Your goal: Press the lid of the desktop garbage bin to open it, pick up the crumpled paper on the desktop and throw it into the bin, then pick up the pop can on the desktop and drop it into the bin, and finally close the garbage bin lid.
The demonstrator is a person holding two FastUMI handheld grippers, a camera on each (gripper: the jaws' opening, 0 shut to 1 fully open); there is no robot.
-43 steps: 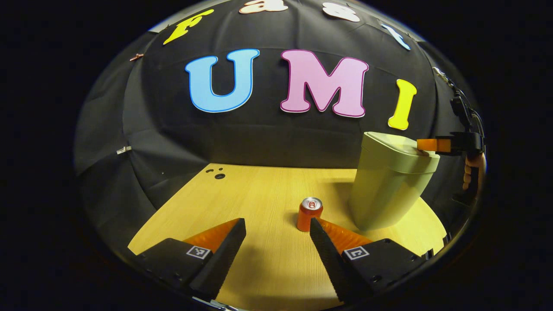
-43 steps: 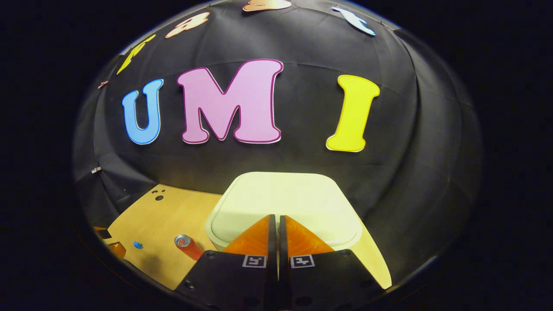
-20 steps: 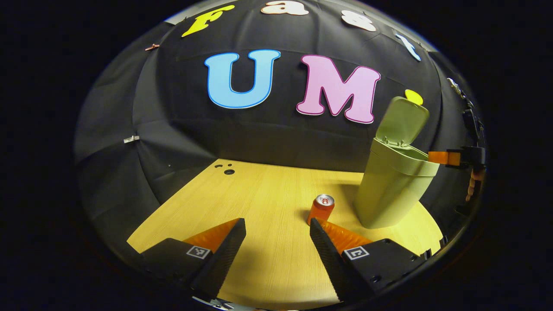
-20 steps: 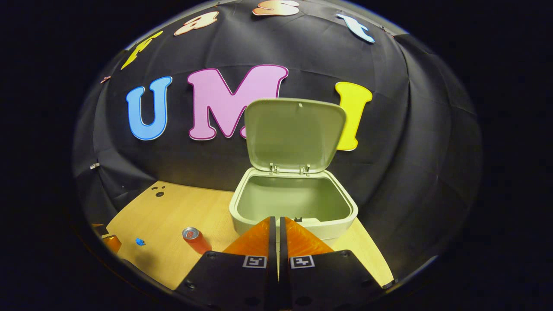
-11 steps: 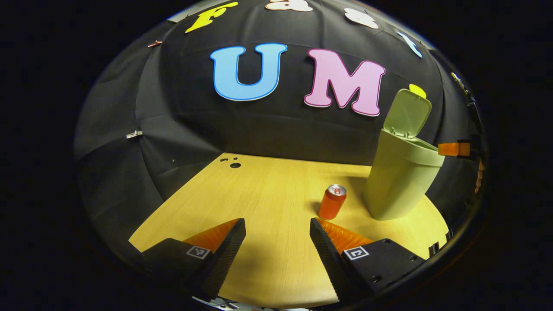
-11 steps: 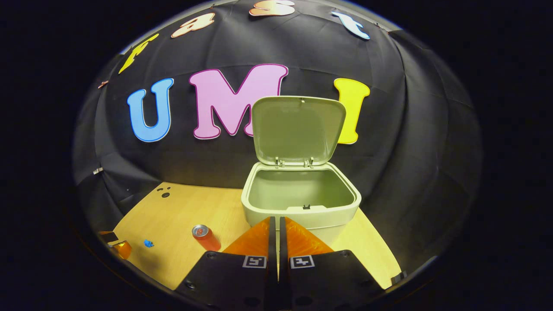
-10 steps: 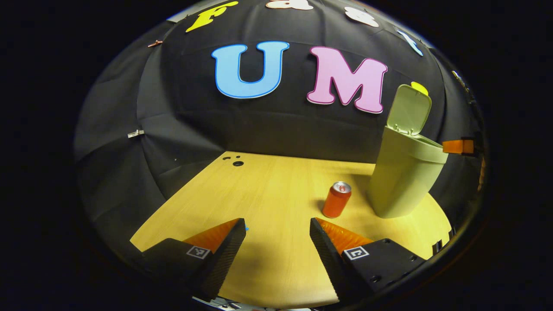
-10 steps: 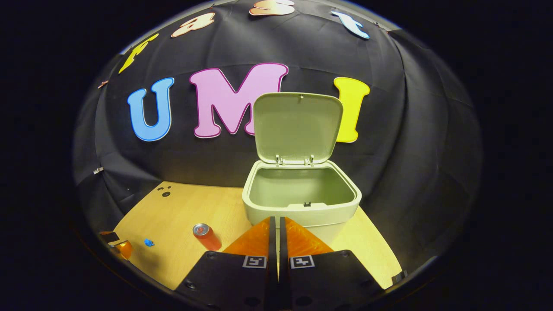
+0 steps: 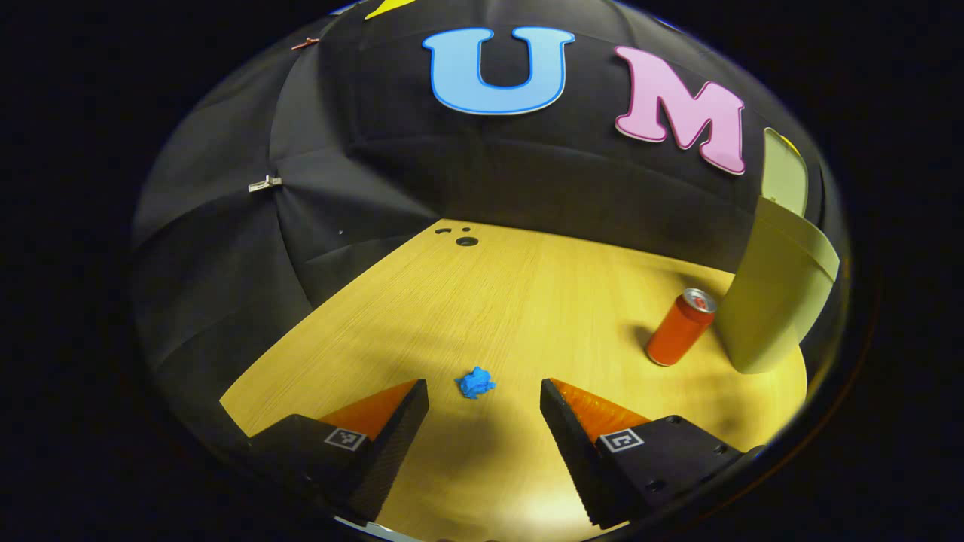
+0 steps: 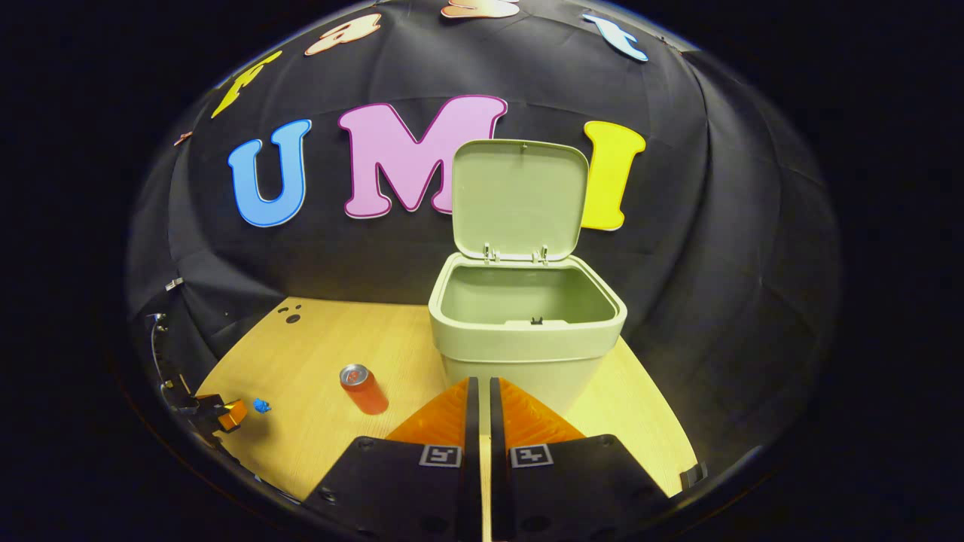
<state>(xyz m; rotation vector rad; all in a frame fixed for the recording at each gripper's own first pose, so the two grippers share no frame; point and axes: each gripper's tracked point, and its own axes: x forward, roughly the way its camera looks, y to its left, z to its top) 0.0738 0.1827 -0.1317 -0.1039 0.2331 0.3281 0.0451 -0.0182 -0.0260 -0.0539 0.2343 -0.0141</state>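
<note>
The garbage bin (image 10: 527, 342), pale green, is seen standing on the wooden counter (image 10: 316, 361) close to the black cloth wall, with its lid (image 10: 520, 197) swung up and held nearly upright on the rear hinges, so that the hollow inside is laid open in the right gripper view. In the left gripper view the bin (image 9: 776, 301) is found at the far right edge, with the raised lid (image 9: 785, 175) above it. The pop can (image 10: 364, 388), orange with a silver top, is placed upright on the counter just to the left of the bin and apart from it; in the left gripper view the can (image 9: 679, 327) is seen just beside the bin's wall. The crumpled paper (image 9: 475, 383), a small blue wad, is found lying on the counter (image 9: 482, 301) between and just ahead of the fingers of the left gripper (image 9: 484, 391), which are spread wide and touch nothing. In the right gripper view the same paper (image 10: 261, 406) is seen small at the far left, next to the tip of the left gripper (image 10: 226, 414). The right gripper (image 10: 479, 391) is held in front of the bin with its fingers pressed together and nothing between them. A few small dark holes (image 9: 461, 238) are noted in the counter's far corner.
</note>
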